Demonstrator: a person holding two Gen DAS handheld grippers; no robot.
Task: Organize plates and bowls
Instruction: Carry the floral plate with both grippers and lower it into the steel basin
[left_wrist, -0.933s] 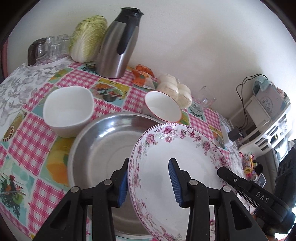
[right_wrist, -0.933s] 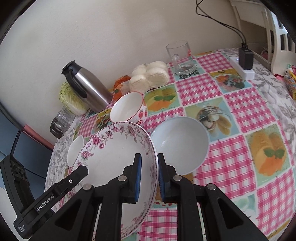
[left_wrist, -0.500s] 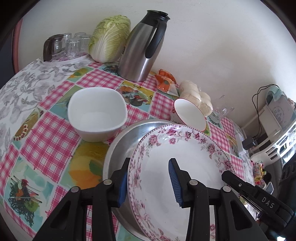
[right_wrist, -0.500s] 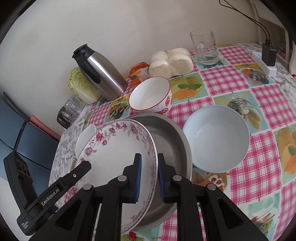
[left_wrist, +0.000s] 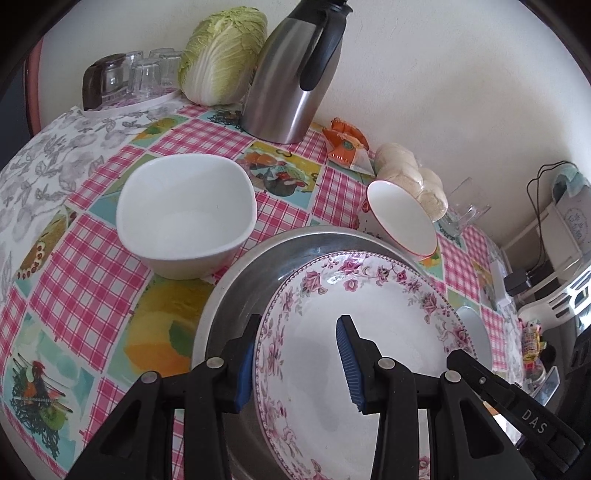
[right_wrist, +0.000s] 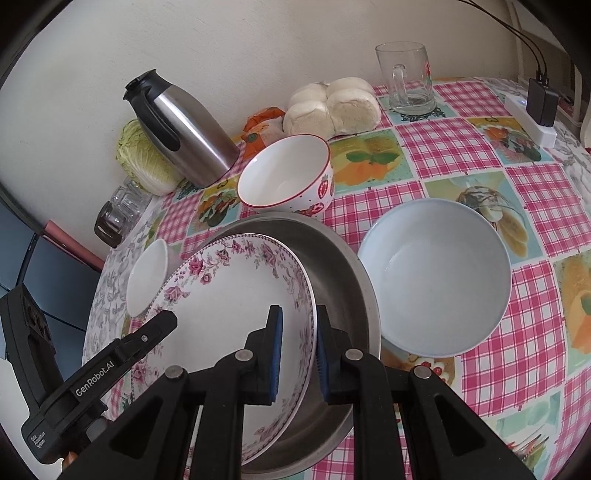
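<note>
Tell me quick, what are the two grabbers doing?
Left gripper: straddles the flowered plate's rim; whether it is gripping cannot be told.
Right gripper: shut on the flowered plate's rim.

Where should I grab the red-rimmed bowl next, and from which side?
Pinch the red-rimmed bowl at its thin rim, one finger inside and one outside. It stands upright, open and empty. Probably come from above on the light blue bowl's side; the thermos crowds the other.

place: home dining table | cues: checked oilcloth (right_wrist: 436, 147); thermos jug (left_wrist: 291, 74); napa cabbage (left_wrist: 221, 55); steamed buns (right_wrist: 332, 107)
</note>
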